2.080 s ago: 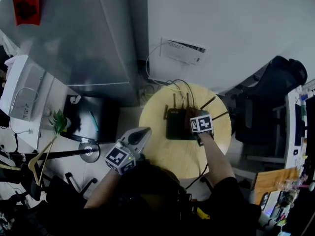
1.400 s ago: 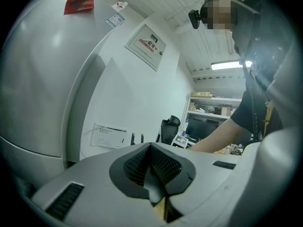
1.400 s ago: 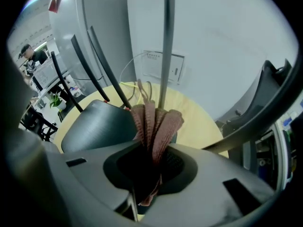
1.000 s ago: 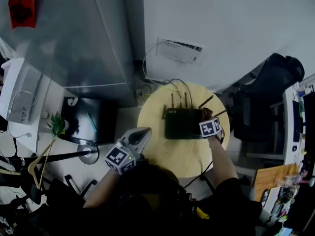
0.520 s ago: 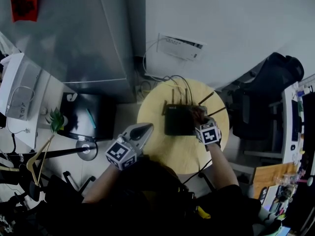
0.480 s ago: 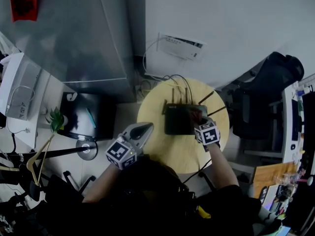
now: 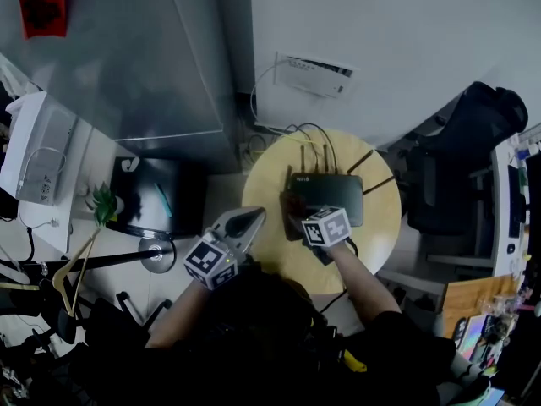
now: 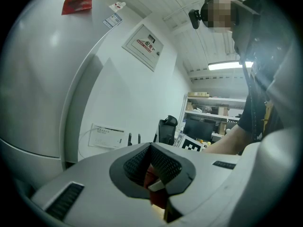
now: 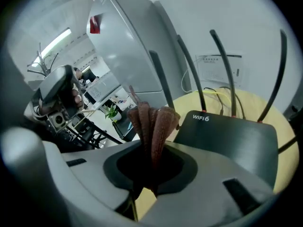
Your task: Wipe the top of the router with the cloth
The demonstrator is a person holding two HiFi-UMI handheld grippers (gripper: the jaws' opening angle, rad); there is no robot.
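On the round table [image 7: 379, 235], toward its back, lies the black router [image 7: 331, 197], flat, with its thin antennas [image 7: 360, 161] standing along the far edge. In the right gripper view its top [image 9: 234, 138] fills the lower right and bears the print "WIFI6" near the front left corner.

A brown cloth [image 9: 154, 122] stands bunched in upright folds between the jaws of the right gripper [image 7: 306, 216], which are clamped tight on it so that the folds stick out past the tips. From the head view the cloth [image 7: 292, 204] sits at the router's left end, over its left edge, with the gripper's marker cube just in front of it. Whether the cloth presses on the casing cannot be told. The rest of the router's top, to the right of the cloth, lies uncovered.

Just off the table's left edge is the left gripper [image 7: 245, 221], apart from router and cloth. Its jaws are drawn together at the tips [image 8: 150, 148]. A reddish bit shows in the hollow behind them, and I cannot tell what it is.

Behind the table, cables run from the router up to a white box [image 7: 314, 74] on the wall. A black chair [image 7: 465, 167] stands to the right, and a small plant [image 7: 103, 205] to the far left.
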